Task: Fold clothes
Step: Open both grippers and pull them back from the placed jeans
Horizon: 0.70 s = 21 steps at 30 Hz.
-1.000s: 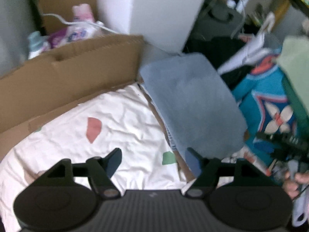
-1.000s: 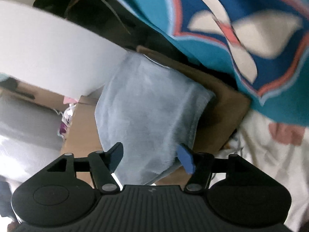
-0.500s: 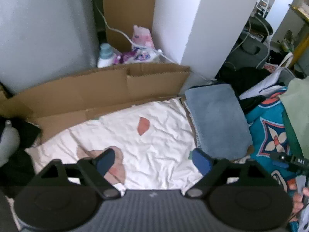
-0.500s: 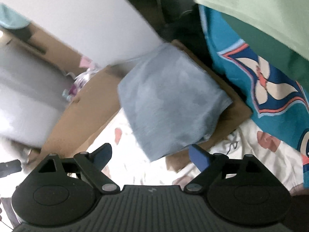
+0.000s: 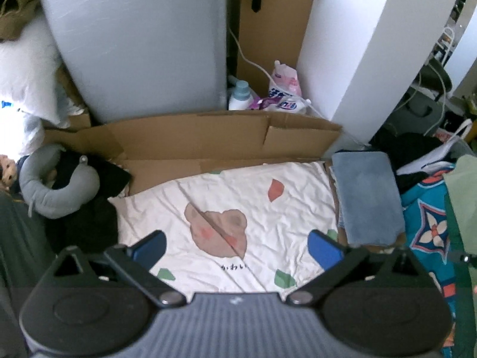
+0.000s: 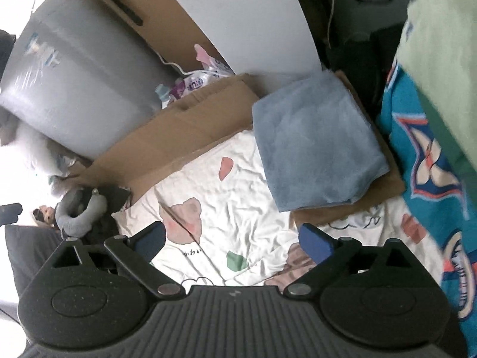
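Observation:
A folded blue-grey cloth (image 5: pixel 366 197) (image 6: pixel 316 143) lies flat at the right edge of a white bear-print sheet (image 5: pixel 238 208) (image 6: pixel 226 197). To its right lies a teal patterned garment (image 5: pixel 429 226) (image 6: pixel 432 179), with a pale green garment (image 5: pixel 462 197) (image 6: pixel 441 47) over it. My left gripper (image 5: pixel 237 249) hovers high above the sheet, its jaws opening wide with nothing between them. My right gripper (image 6: pixel 234 240) also hangs well above the sheet, left of the folded cloth, its jaws opening and empty.
Flattened cardboard (image 5: pixel 193 143) borders the sheet at the back. A grey neck pillow (image 5: pixel 59 191) on dark clothing lies at the left. Behind stand a plastic-wrapped grey panel (image 5: pixel 134 44), a white pillar (image 5: pixel 357 44) and detergent packs (image 5: pixel 283 95).
Both grippers have risen well away from the folded blue-grey cloth and the sheet, and their jaws have spread wider. The cloth stays where it lay.

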Tool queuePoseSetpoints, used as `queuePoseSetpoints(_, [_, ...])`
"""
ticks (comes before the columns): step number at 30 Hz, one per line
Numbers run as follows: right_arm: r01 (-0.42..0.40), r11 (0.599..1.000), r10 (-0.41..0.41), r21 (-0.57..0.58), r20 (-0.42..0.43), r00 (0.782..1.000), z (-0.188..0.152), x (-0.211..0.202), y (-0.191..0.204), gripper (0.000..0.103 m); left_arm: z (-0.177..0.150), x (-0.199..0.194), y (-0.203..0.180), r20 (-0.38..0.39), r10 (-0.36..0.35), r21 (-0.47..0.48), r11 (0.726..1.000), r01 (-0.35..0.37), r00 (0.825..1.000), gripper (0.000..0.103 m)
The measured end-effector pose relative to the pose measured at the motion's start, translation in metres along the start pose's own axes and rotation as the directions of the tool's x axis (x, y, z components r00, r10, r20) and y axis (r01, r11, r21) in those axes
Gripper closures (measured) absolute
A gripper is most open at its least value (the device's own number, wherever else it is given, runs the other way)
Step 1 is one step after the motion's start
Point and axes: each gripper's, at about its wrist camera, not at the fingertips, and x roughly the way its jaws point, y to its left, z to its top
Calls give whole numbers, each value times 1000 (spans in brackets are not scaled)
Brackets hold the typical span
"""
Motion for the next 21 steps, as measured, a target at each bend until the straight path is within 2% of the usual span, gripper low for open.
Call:
queuePoseSetpoints(3, [27, 999, -27, -33, 7, 1000, 4, -26, 15, 4, -10, -21, 10, 10, -10, -13, 1000, 10, 1000, 1])
queuePoseSetpoints(8, [60, 998, -60, -29, -3, 998, 11, -64, 39, 4, -28, -51, 14, 37, -26, 17, 1000, 25, 999, 1])
queuePoseSetpoints(10, [68, 996, -69, -55, -11, 998, 12, -75, 53, 4, -37, -61, 12, 44, -51, 8, 999, 51, 998, 1])
queuePoseSetpoints(13, [81, 993, -83, -85, -16, 996, 11, -85, 73, 4, -51, -71, 10, 49, -75, 23, 997, 74, 996, 1])
queuePoseSetpoints(21, [53, 981, -60, -186, -30, 998, -1, -98, 139, 4, -92, -86, 15, 79, -56, 5, 998, 56, 995, 1])
